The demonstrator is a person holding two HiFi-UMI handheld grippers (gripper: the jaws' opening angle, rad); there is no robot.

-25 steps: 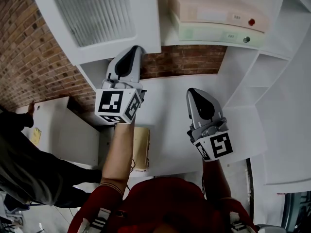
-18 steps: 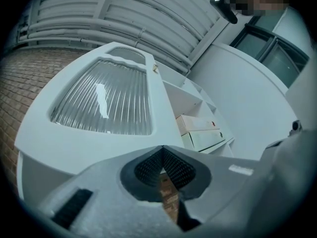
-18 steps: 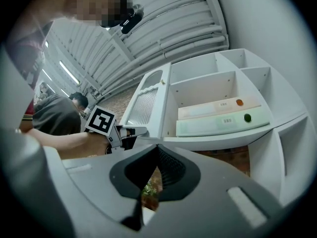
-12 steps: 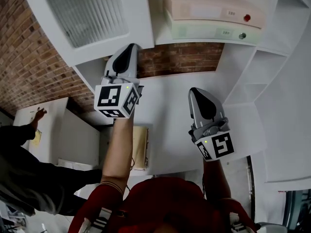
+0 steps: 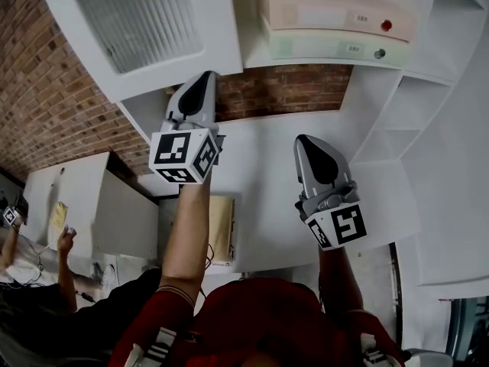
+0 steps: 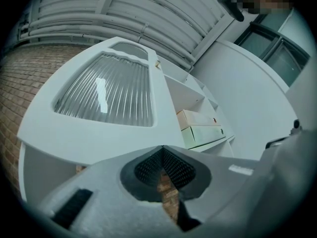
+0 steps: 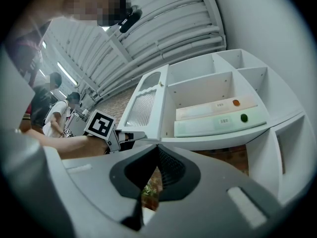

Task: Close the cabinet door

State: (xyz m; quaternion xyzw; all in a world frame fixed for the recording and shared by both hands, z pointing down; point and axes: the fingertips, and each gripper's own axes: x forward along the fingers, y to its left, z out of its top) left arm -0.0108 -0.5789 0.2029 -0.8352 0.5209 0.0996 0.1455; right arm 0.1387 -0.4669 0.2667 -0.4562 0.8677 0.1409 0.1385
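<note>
Left gripper (image 5: pixel 202 89), jaws together and empty, looks lined up just beside the lower edge of the white ribbed-glass cabinet door (image 5: pixel 145 29), open at upper left; next, likely, push it rightward shut.

Brick wall (image 5: pixel 46 105), pink box (image 5: pixel 336 14), green box (image 5: pixel 328 48)

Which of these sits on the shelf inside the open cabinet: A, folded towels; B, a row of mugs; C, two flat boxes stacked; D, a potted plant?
C: a pinkish box lies on top of a pale green box on the shelf, right of the open cabinet door.
</note>
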